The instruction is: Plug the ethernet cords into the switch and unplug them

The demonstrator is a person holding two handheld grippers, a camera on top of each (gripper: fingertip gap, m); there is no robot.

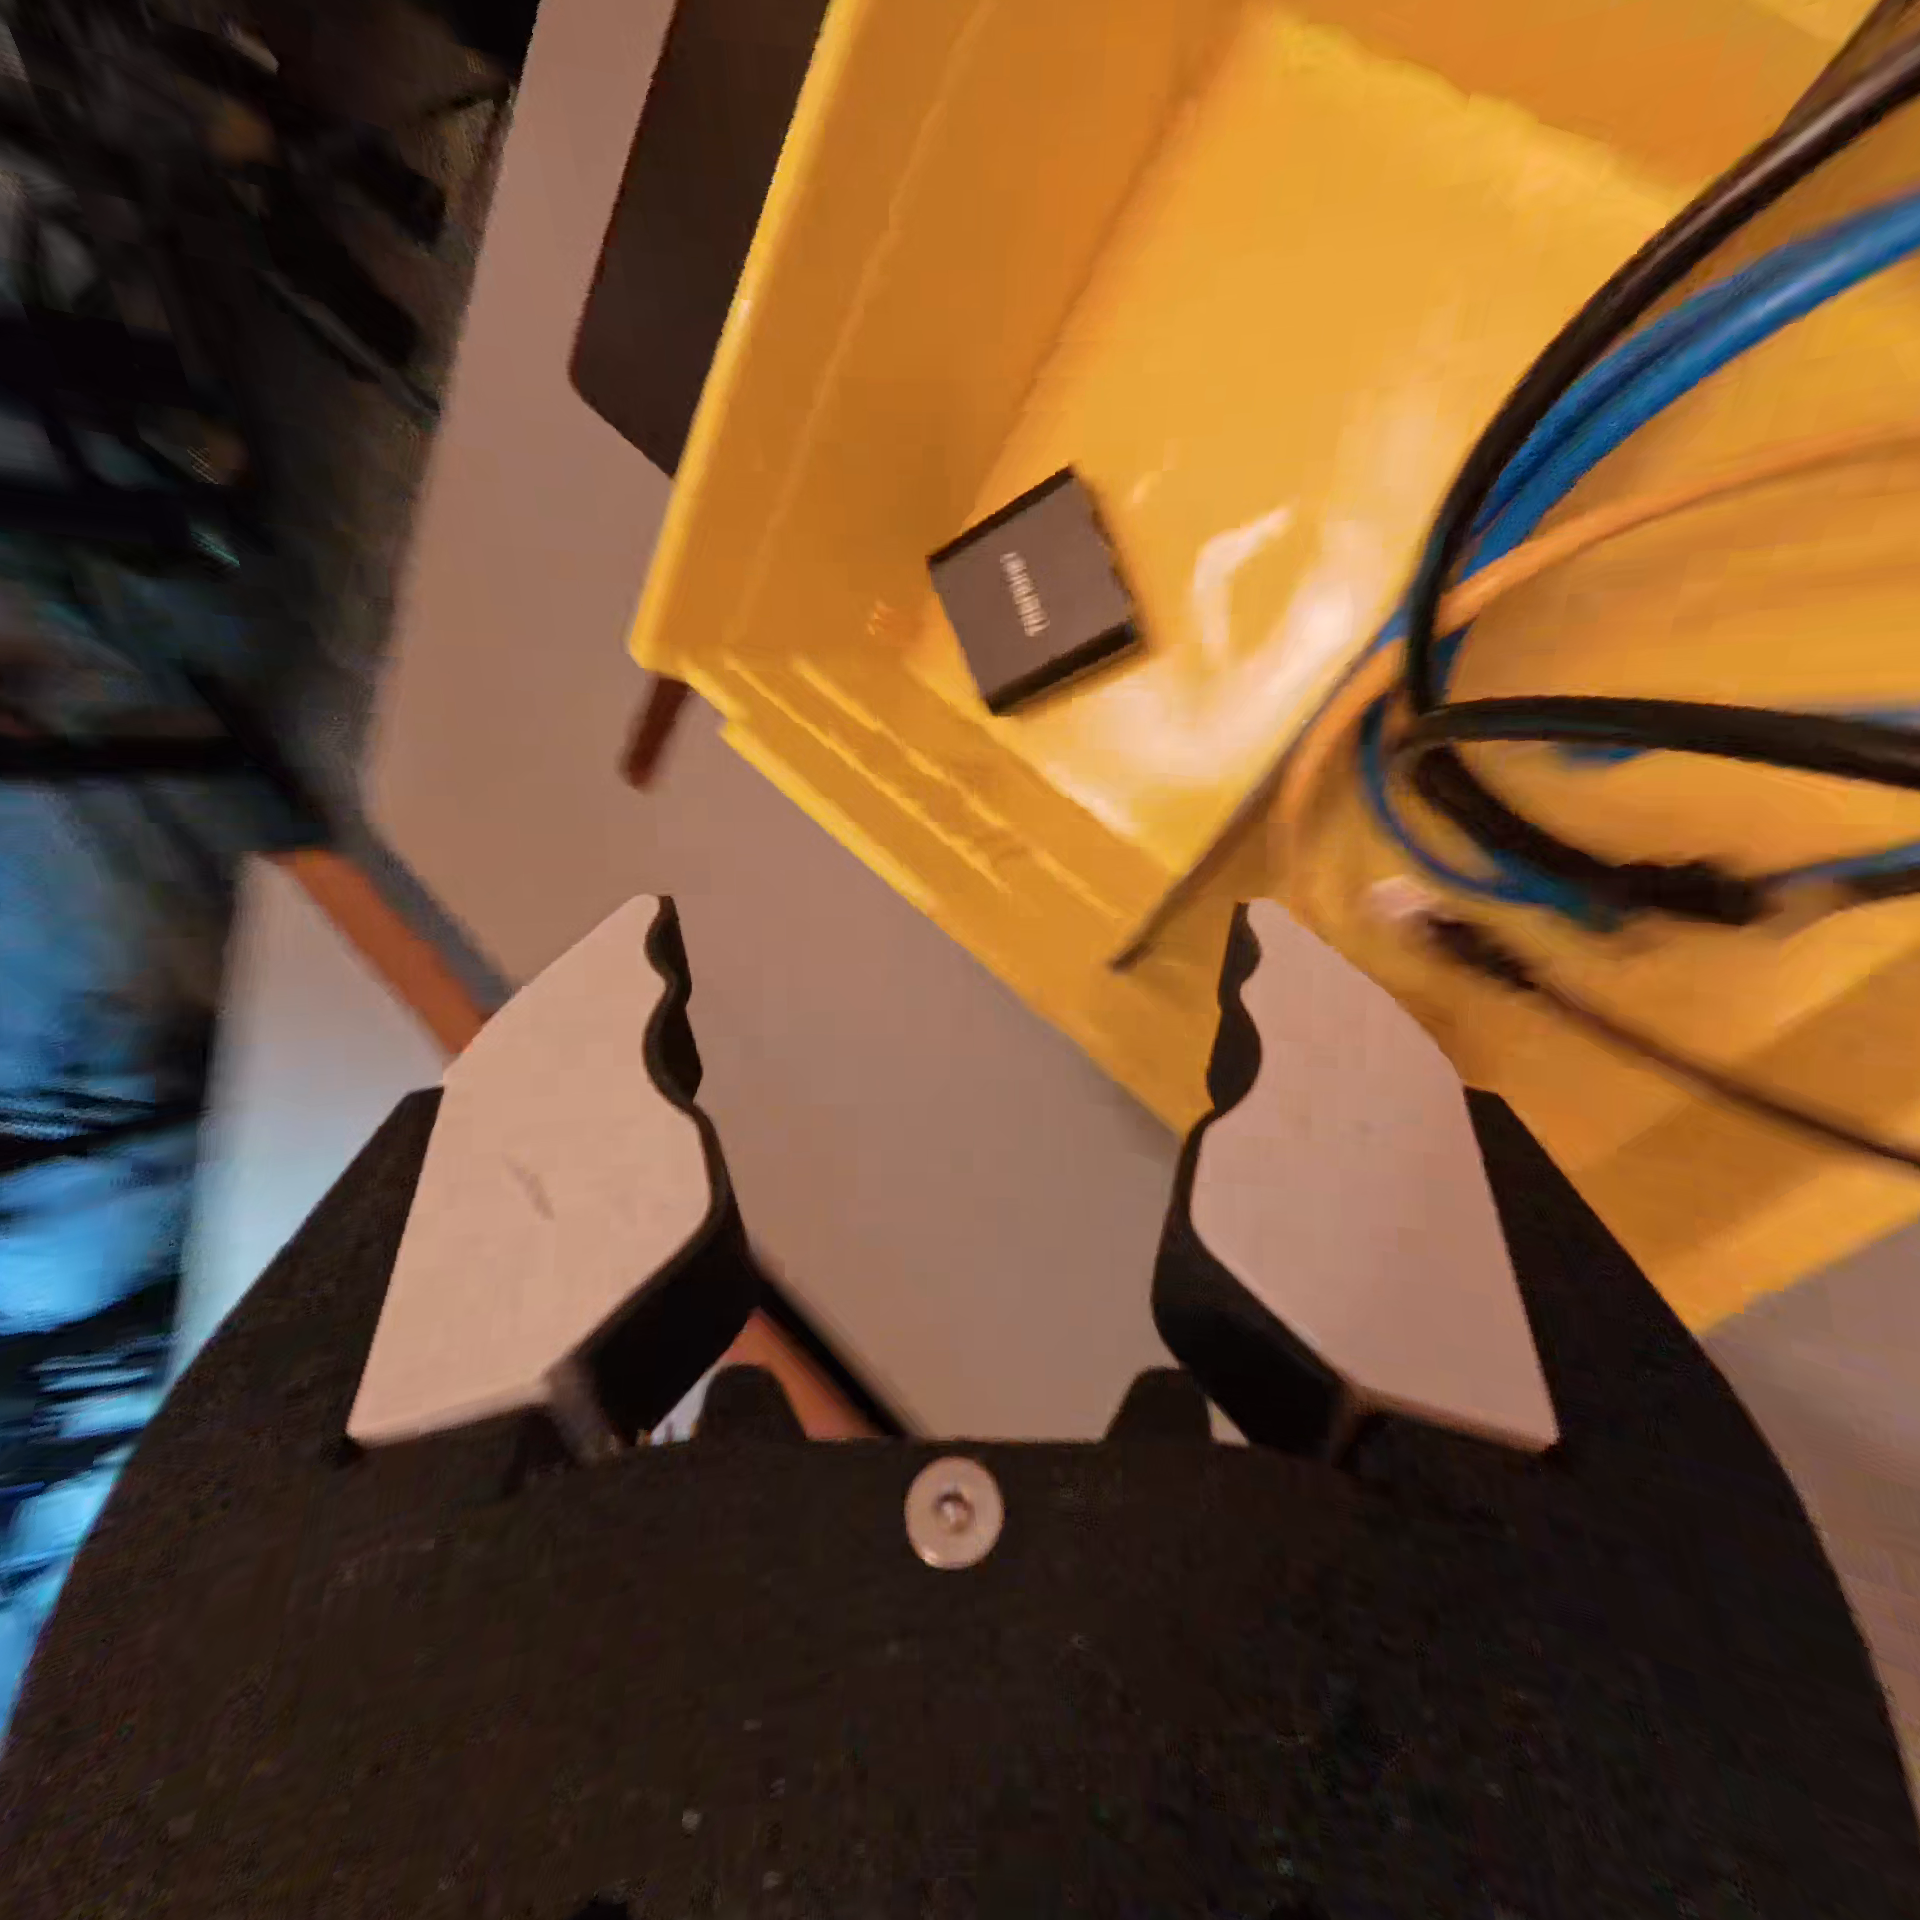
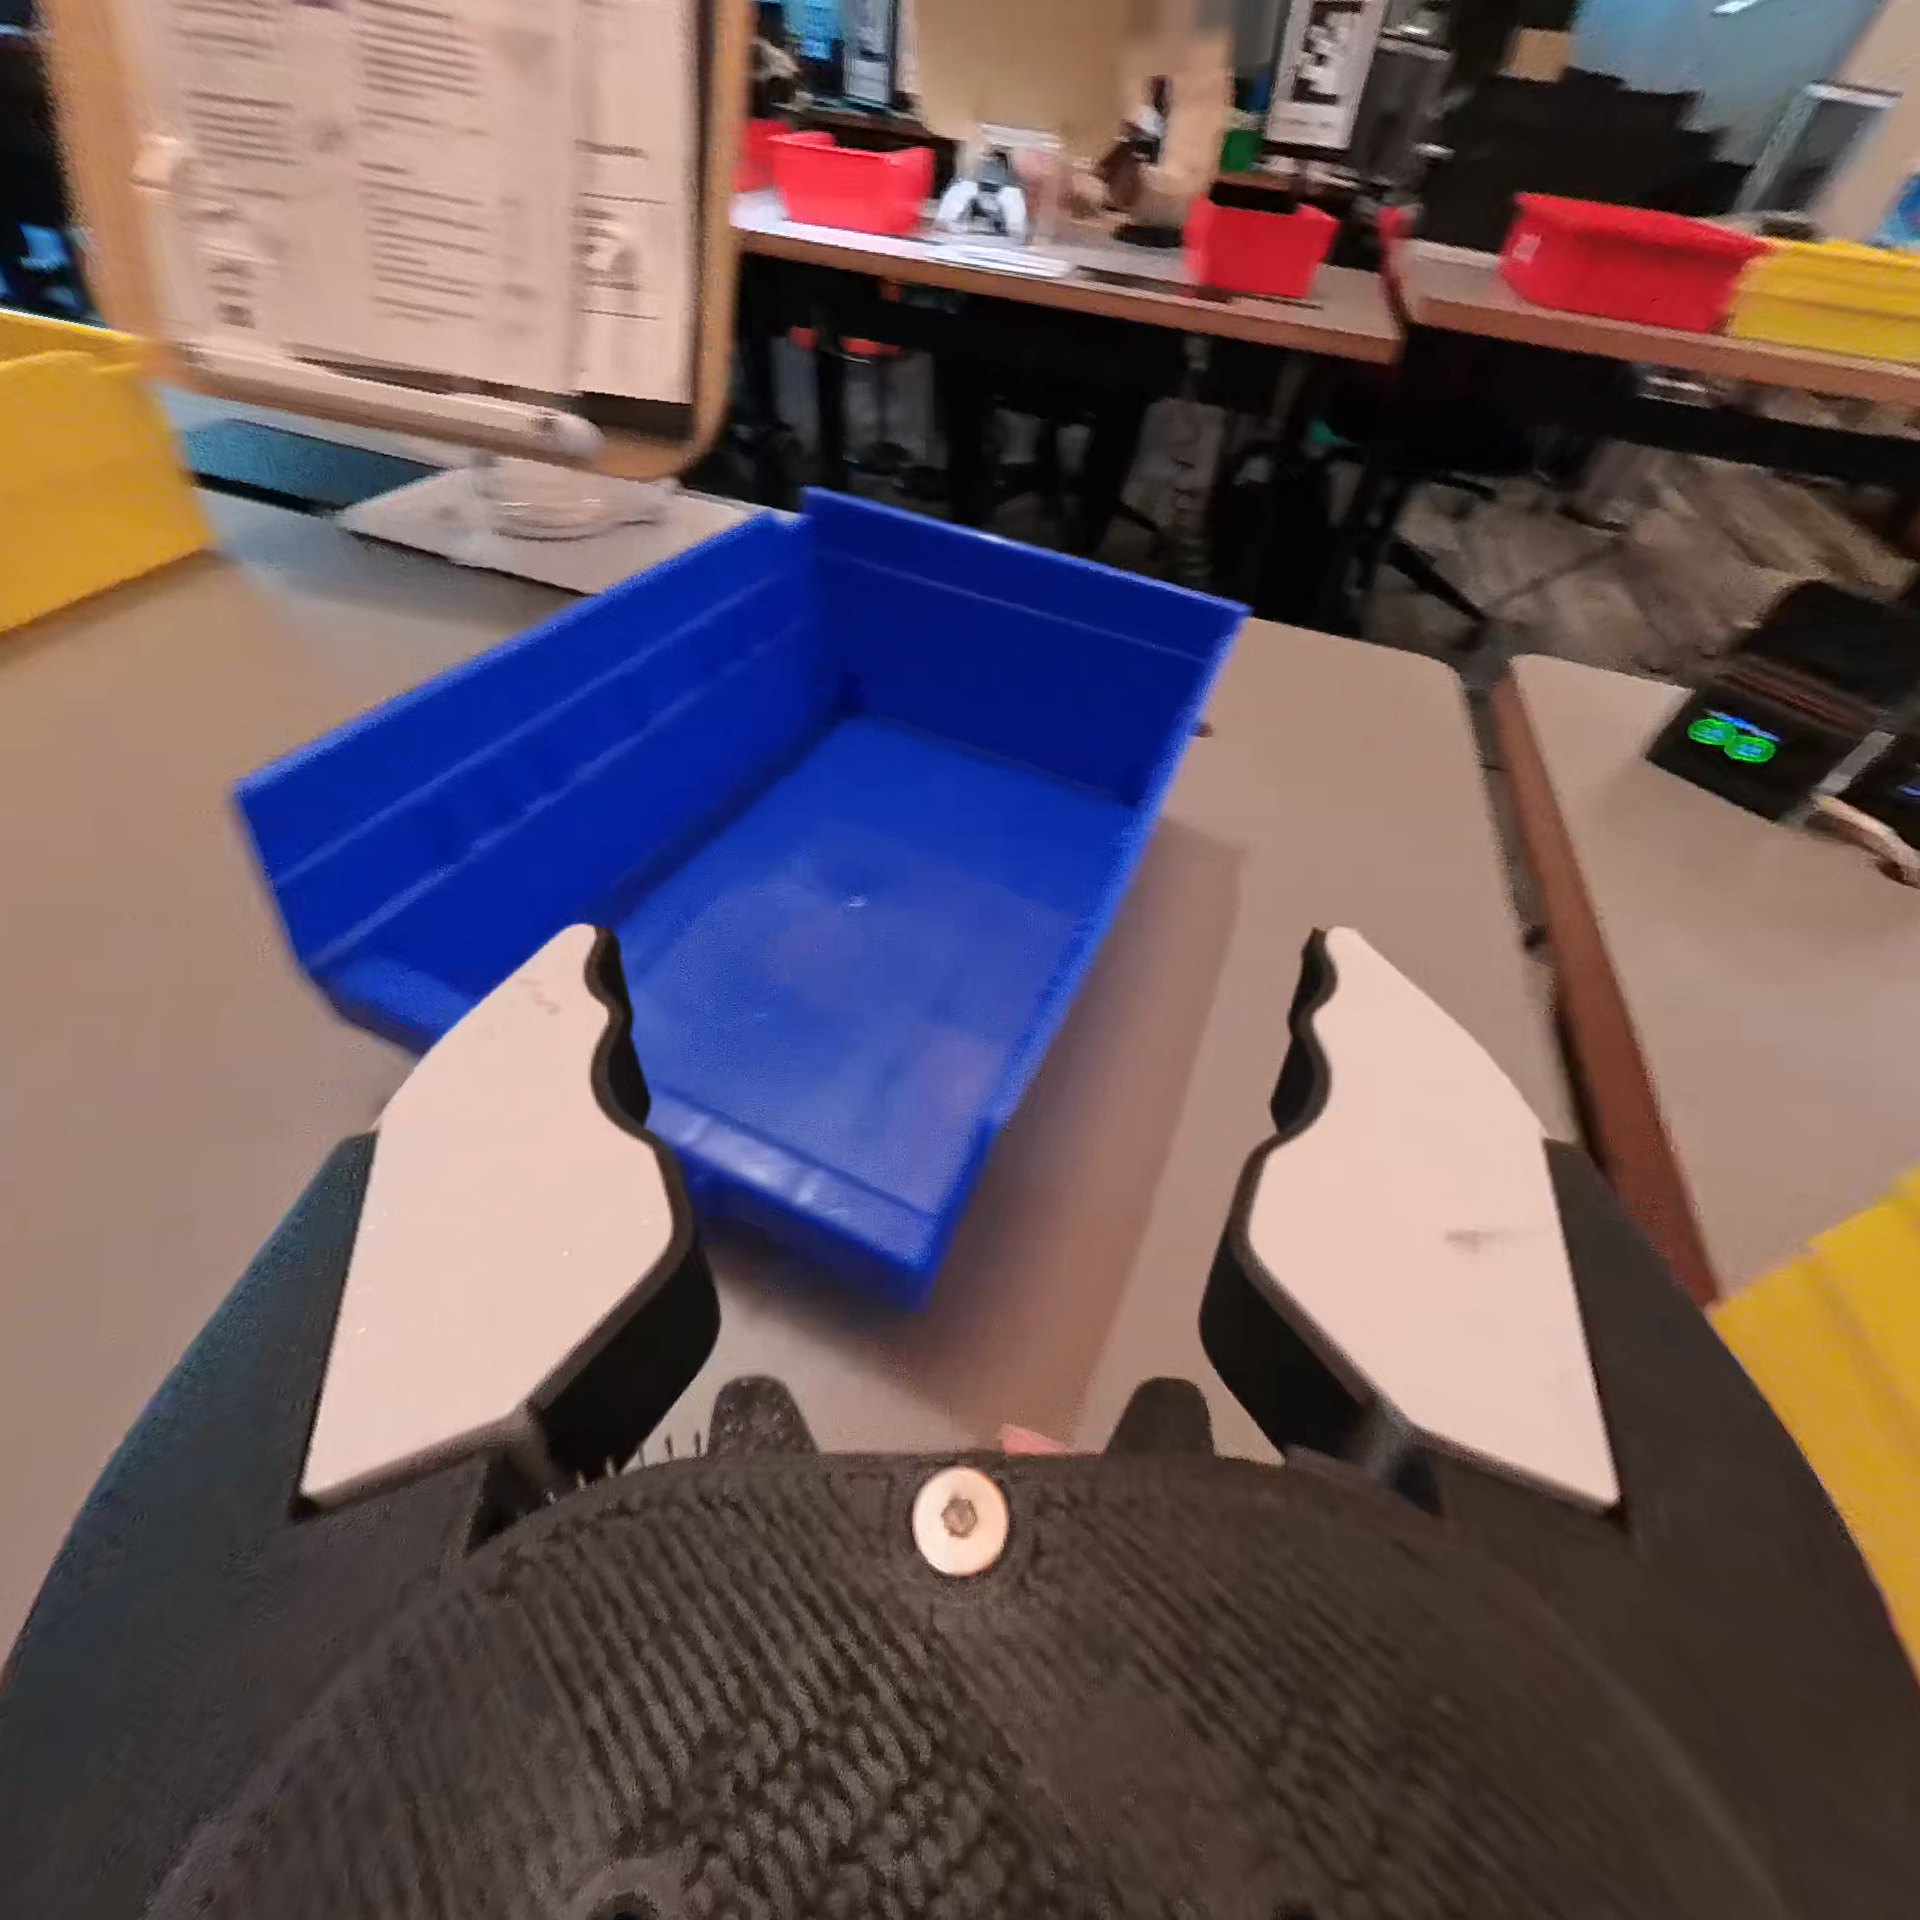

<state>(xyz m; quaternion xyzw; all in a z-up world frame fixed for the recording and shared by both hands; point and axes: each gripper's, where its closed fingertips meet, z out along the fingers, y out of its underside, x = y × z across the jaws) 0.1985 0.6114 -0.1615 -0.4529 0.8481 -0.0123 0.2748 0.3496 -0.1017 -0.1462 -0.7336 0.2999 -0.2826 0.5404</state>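
In the left wrist view a small black box, the switch (image 1: 1037, 590), lies on the floor of a yellow bin (image 1: 935, 343). A bundle of blue, black and orange cords (image 1: 1538, 582) fills the bin's right compartment behind a divider. My left gripper (image 1: 954, 914) is open and empty, above the grey table just short of the bin's near wall. In the right wrist view my right gripper (image 2: 958, 940) is open and empty, held over the near end of an empty blue bin (image 2: 831, 894). No switch or cord shows in the right wrist view.
A stand with a paper sheet (image 2: 416, 208) rises behind the blue bin. Yellow bins sit at the left (image 2: 73, 468) and lower right (image 2: 1829, 1382) edges. The table edge (image 2: 1590, 987) runs along the right. Other tables with red bins (image 2: 1621, 265) stand behind. A dark flat item (image 1: 686, 229) lies beside the yellow bin. Left tips to right tips: about 75 cm. About 12 cm separates my left fingertips from the switch (image 1: 1037, 590).
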